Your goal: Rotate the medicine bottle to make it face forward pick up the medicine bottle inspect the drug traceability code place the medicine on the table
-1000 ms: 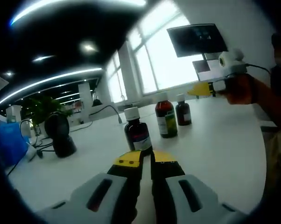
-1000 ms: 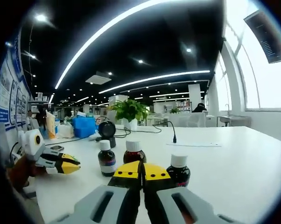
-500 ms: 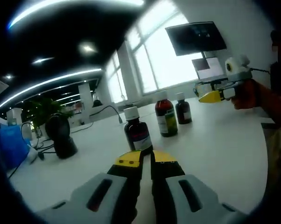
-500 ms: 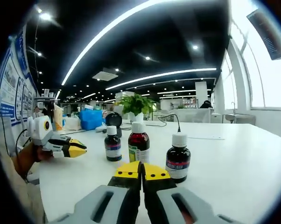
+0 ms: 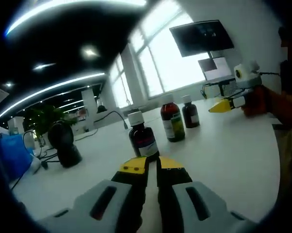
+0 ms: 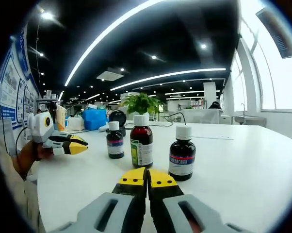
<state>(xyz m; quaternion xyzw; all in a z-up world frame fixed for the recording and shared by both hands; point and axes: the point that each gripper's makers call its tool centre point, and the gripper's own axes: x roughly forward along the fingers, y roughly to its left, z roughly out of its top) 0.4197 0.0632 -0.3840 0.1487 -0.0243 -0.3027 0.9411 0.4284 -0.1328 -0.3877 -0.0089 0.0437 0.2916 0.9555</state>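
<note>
- My left gripper (image 5: 152,165) is low over the white table (image 5: 223,150), its yellow-tipped jaws pressed together with nothing between them.
- My right gripper (image 6: 147,176) is the same — jaws closed and empty, held above the table, short of the bottles.
- Three brown medicine bottles with white caps stand upright in a loose row. In the right gripper view the right bottle (image 6: 181,153) is nearest my jaws, the middle bottle (image 6: 141,141) beside it, the left bottle (image 6: 115,140) further back.
- In the left gripper view the left bottle is just past my jaw tips.
- I judge the task barely begun: no bottle is gripped or lifted, so turning, picking up, checking the code and setting down all remain. I cannot tell which bottle is meant, nor read any code.
- Around: a black round device (image 5: 63,142) with cables, a blue box (image 6: 93,118), a potted plant (image 6: 141,103) and a thin gooseneck microphone (image 5: 116,115) stand farther off.
- Nothing blocks either approach, though the bottles stand close enough that a neighbour could get bumped.
</note>
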